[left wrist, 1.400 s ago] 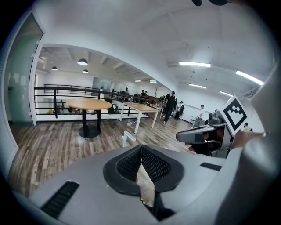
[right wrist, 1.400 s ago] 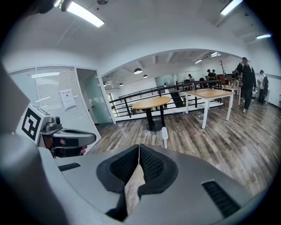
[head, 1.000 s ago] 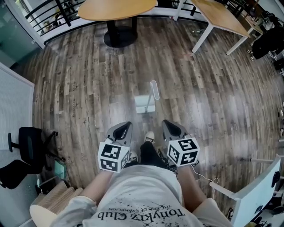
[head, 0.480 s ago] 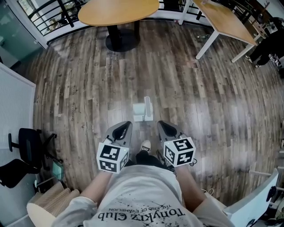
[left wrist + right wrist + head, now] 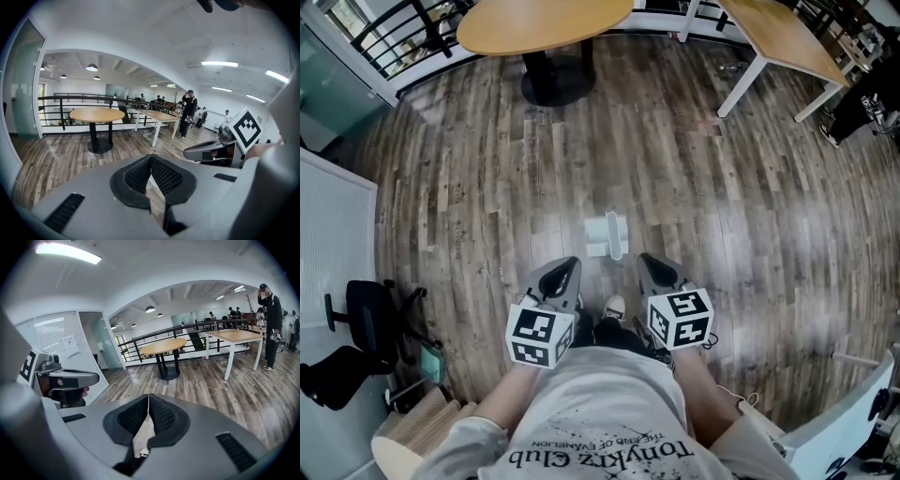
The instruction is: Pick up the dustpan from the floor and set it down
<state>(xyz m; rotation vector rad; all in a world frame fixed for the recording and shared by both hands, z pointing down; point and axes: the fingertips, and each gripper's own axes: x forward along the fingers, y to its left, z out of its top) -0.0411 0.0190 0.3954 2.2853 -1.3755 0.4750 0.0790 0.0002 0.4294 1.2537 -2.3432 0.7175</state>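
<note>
Both claws pressed together and empty, dustpan (image 5: 598,236) on the wood floor (image 5: 469,187) just ahead of the person's shoe (image 5: 614,307).

Taking the shoe as the mark: the left gripper (image 5: 565,268) hangs just to its left and the right gripper (image 5: 649,264) just to its right, both angled forward and down, and each gripper's own view shows its ribbed pads meeting with nothing between them. The dustpan lies beyond the shoe, between the two claws' lines and clear of both. Its long axis runs away from the person, with the slim handle (image 5: 616,234) along the pan's right edge. I judge the right gripper the nearer to that handle; it would need to spread first, then reach forward and slightly inward.
</note>
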